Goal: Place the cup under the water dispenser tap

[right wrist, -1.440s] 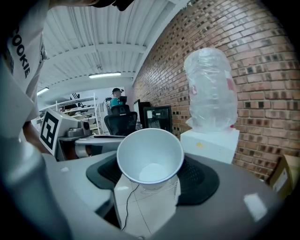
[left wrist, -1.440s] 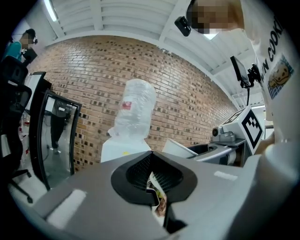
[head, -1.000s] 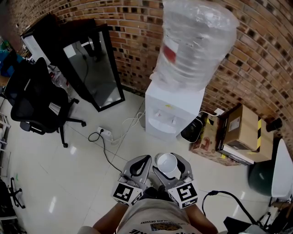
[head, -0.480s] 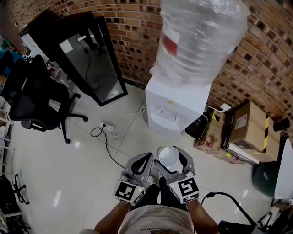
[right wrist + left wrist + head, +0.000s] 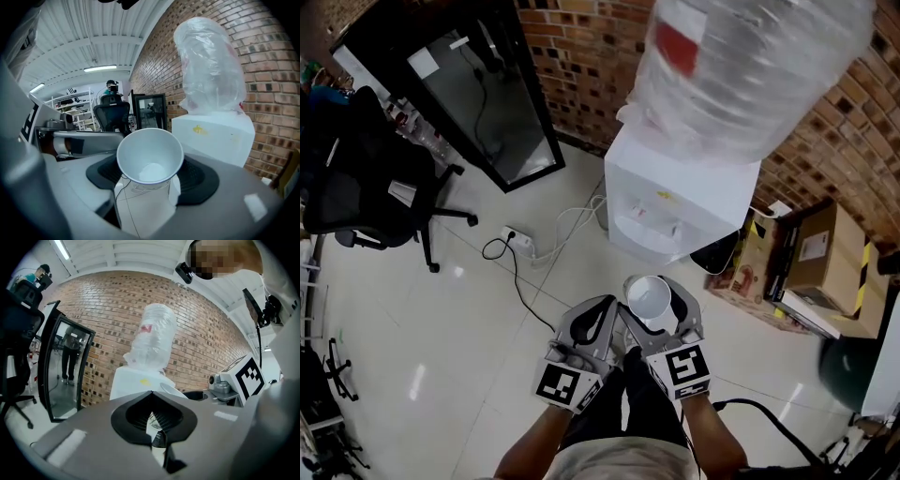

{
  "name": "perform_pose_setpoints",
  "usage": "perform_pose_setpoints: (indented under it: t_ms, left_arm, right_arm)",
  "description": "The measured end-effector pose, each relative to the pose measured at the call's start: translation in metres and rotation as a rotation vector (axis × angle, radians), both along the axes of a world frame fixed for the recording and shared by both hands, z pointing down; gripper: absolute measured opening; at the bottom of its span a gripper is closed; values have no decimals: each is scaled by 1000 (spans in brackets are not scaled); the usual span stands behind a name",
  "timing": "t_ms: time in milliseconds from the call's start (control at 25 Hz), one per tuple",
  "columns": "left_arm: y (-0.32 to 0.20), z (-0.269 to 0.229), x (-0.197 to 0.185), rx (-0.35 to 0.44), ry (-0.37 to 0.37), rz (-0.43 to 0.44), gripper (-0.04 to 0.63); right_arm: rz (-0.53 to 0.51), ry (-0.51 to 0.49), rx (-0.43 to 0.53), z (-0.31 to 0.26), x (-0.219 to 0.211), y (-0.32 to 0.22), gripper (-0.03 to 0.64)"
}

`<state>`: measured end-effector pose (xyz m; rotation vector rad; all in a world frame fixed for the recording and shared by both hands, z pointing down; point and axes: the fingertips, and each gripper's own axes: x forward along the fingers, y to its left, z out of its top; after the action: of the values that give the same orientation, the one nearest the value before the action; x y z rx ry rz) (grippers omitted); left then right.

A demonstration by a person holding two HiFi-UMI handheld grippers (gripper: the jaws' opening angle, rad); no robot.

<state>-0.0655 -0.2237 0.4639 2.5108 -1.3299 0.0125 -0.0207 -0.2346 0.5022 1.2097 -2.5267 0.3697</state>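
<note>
A white paper cup point(image 5: 649, 296) stands upright and empty between the jaws of my right gripper point(image 5: 654, 294), which is shut on it. In the right gripper view the cup point(image 5: 150, 157) fills the middle, with the pads pressing its lower sides. The white water dispenser point(image 5: 675, 202) stands just ahead against the brick wall, its taps point(image 5: 661, 225) in a recess, and a large clear bottle point(image 5: 750, 66) sits on top. My left gripper point(image 5: 598, 314) hangs beside the right one, shut with nothing in it. In the left gripper view its jaw tips point(image 5: 151, 393) meet.
A black office chair point(image 5: 366, 197) stands at the left. A black glass-fronted cabinet point(image 5: 487, 103) leans at the wall. A power strip with cables point(image 5: 516, 242) lies on the tiled floor. Right of the dispenser are a black bin point(image 5: 717, 253) and cardboard boxes point(image 5: 816, 258).
Both grippers have moved forward toward the dispenser and lower, the cup still held in the right one. The dispenser and bottle now loom larger and closer.
</note>
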Motion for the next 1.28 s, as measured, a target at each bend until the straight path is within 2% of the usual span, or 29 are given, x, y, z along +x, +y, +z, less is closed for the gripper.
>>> perform_pose_setpoints:
  t_ms: [320,800,960,1080,1280]
  left_arm:
    - [-27,41,-18,-8,-1,-61,-9]
    - [-38,126,-5,-58,41,-48,-9]
    - [-38,150,-13,-96,48,-88,-9]
    - [-38,160,-16,-97,59,-115,-9]
    - [-36,184,-9,-119,47,-95,-9]
  right_arm:
    - [5,29,-12,61,2,-30,350]
    - [-22,60,-35,159,-5,-83,350]
    - [-29,83,-46,193,-2,-108,350]
    - [-24,100,-65,217,2,-126,350]
    - [-53,139,-95,254,-3,-149,350]
